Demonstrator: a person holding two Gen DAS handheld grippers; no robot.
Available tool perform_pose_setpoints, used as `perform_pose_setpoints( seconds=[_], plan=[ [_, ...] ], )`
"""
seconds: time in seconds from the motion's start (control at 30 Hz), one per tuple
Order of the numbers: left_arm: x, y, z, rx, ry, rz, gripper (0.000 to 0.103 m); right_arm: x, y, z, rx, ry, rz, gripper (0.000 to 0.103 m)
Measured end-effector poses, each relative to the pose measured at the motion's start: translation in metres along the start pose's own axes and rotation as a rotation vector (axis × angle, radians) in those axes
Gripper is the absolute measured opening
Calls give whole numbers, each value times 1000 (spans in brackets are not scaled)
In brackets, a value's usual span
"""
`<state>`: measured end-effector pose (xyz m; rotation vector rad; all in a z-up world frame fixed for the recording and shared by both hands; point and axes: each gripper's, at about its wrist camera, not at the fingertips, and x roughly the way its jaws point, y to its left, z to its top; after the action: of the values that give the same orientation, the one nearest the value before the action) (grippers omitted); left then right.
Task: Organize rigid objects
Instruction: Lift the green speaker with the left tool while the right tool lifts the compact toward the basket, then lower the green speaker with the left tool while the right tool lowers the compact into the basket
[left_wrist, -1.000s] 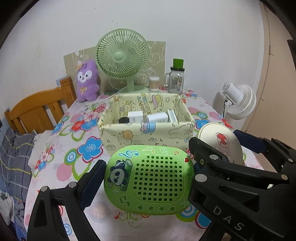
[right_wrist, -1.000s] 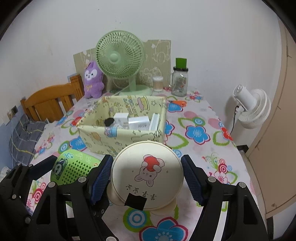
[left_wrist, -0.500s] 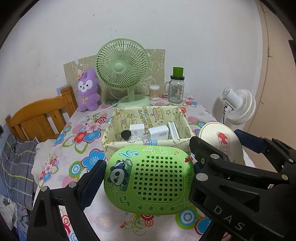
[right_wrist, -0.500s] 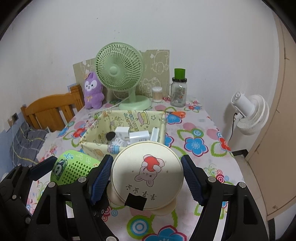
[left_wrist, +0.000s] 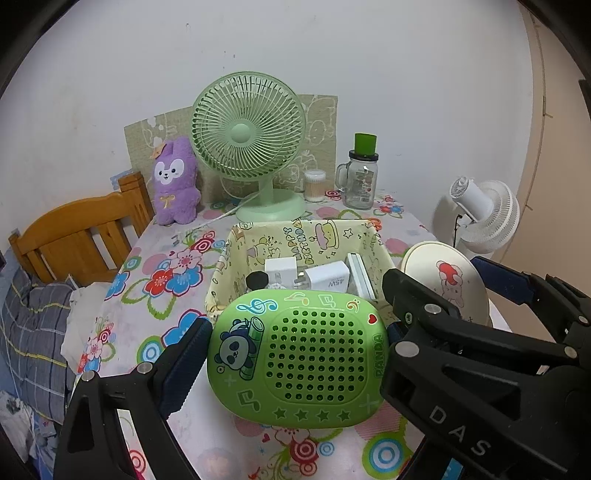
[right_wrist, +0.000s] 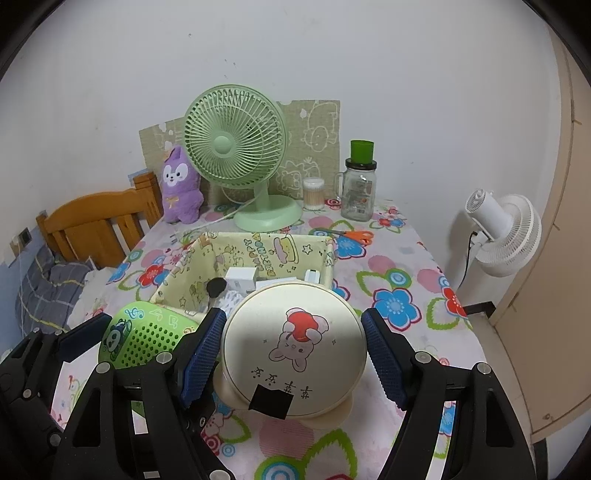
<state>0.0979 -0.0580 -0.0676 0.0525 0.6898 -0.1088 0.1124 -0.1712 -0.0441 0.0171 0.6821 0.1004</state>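
Note:
My left gripper (left_wrist: 295, 354) is shut on a green panda speaker (left_wrist: 299, 354) and holds it above the table, just in front of the yellow fabric basket (left_wrist: 229, 266). My right gripper (right_wrist: 293, 349) is shut on a round cream case with a bunny picture (right_wrist: 295, 347), held to the right of the speaker (right_wrist: 144, 336). The cream case also shows in the left wrist view (left_wrist: 447, 280). The basket (right_wrist: 258, 247) holds white chargers (left_wrist: 327, 278) and a small black thing (left_wrist: 257, 279).
A green desk fan (left_wrist: 249, 129), a purple plush (left_wrist: 173, 181), a cotton swab jar (left_wrist: 314, 184) and a glass jar with green lid (left_wrist: 360, 177) stand at the back. Orange scissors (right_wrist: 354, 234) lie behind the basket. A white fan (right_wrist: 502, 229) stands right of the table, a wooden headboard (left_wrist: 77, 236) left.
Both grippers have risen and drawn back with their objects; the basket and table now look farther away and lower. Both grips are unchanged.

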Motion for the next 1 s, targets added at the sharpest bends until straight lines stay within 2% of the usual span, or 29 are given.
perform_pose_setpoints(
  seconds=[0.47,1.0],
  plan=[
    [35,4,22,2,28,-9,95,41,-3,21,14,24,-6,77],
    [89,10,34,8,99,-5,95,100,-5,40,13,74,-25,77]
  ],
)
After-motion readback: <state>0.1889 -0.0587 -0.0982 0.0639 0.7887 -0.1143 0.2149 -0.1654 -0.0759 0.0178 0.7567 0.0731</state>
